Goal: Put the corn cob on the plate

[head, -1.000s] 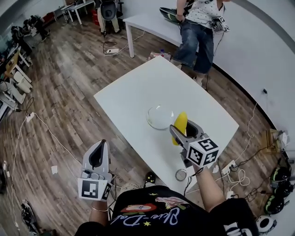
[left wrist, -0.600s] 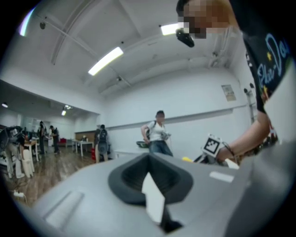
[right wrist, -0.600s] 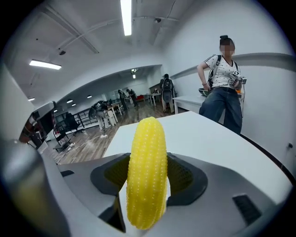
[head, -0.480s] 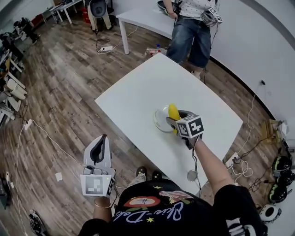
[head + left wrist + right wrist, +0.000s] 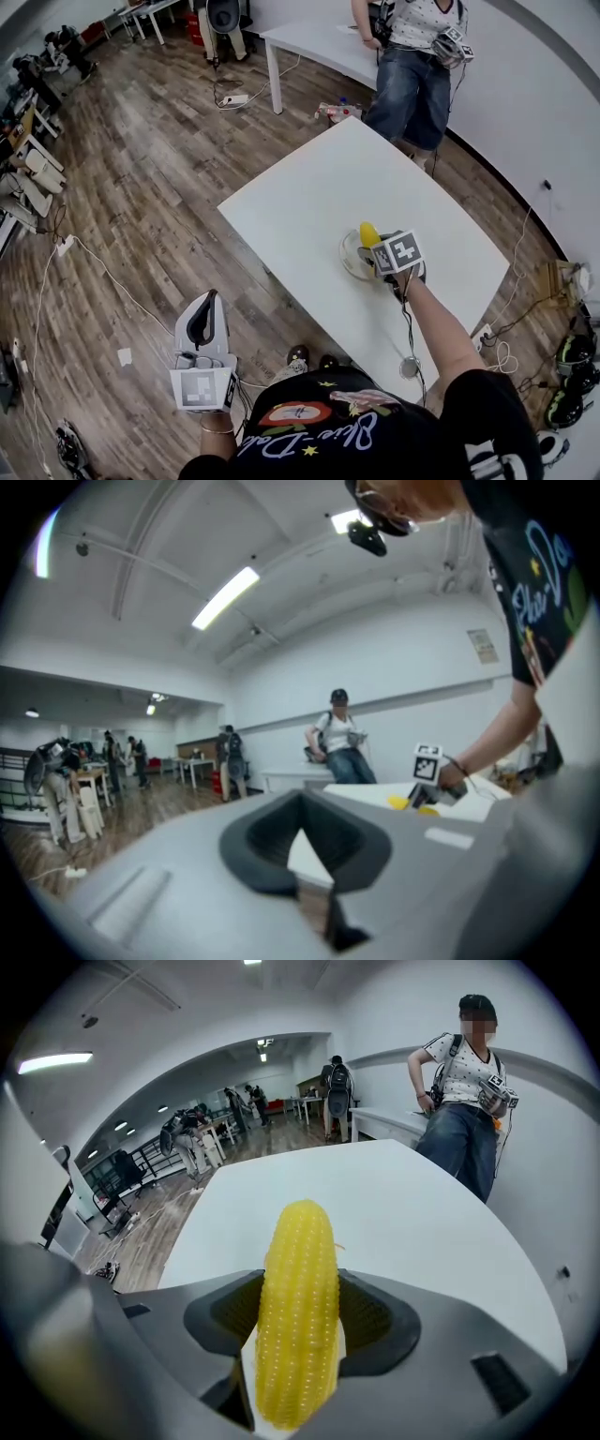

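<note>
Where the right gripper [image 5: 300, 1330] hangs over the plate [image 5: 346, 255], its jaws clamp the corn cob [image 5: 300, 1279] midway. The left gripper [image 5: 302, 855] is closed, empty

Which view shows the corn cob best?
The right gripper view: the corn cob fills the centre, kernels sharp, clamped between the jaws. The head view shows only its tip by the plate; the left gripper view, a distant yellow speck.

The head view looks steeply down on the table [image 5: 300, 206] from above; both gripper views look low along their jaws at that table, the left toward the right gripper [image 5: 420, 797].
</note>
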The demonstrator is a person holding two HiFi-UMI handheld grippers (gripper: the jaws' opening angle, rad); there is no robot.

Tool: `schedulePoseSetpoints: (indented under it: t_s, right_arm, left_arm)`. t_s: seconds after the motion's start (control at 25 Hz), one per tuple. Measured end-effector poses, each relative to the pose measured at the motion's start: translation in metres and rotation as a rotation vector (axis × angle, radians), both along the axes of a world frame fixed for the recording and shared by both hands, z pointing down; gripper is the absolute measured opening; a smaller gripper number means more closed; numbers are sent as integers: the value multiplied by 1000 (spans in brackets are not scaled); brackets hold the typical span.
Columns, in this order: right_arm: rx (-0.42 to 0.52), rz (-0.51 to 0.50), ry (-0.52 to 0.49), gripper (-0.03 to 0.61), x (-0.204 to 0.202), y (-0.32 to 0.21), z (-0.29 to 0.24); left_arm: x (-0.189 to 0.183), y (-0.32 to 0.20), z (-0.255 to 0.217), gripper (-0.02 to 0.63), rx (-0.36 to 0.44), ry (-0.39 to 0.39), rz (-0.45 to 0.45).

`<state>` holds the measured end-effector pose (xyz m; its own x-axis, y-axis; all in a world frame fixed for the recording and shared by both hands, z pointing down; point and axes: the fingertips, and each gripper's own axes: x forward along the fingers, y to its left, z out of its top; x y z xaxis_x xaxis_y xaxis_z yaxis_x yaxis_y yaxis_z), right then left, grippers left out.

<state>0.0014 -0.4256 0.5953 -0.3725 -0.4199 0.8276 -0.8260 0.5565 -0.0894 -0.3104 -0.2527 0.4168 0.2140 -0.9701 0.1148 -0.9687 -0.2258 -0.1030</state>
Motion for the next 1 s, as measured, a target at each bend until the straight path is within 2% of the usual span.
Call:
schedulePoseSetpoints:
  t_s: [0.16,0.24,0.36,0.56,0.72,0.92,1.0]
  right_arm:
    - [-19,-3,34,250,-5,-7,7]
    - [-9,-11,52,250,-7,-12,7]
    - [-17,-20,63,251,-11,-16,14]
    - [-34,-6,76,250,-13,-18,30]
    - [1,16,50,250,-14,-15,28]
    - [78,-10,11,252,-17,-17,31]
    - [109,-17,9,252,-19,-15,29]
  left_arm:
    - [0,-4,-16,-13,14,-32,6]
    - [4,-9,-26,-12,25,-21,16]
    - [10,-13,-29,-14,30,1,36]
    - [17,-15,-27,-13,24,-33,59]
    - [21,-15,-24,-14,-29,-48,53]
    - [29,-15,-22,-14,-50,-34,87]
    - [31,-15,-24,-14,-32,-26,95]
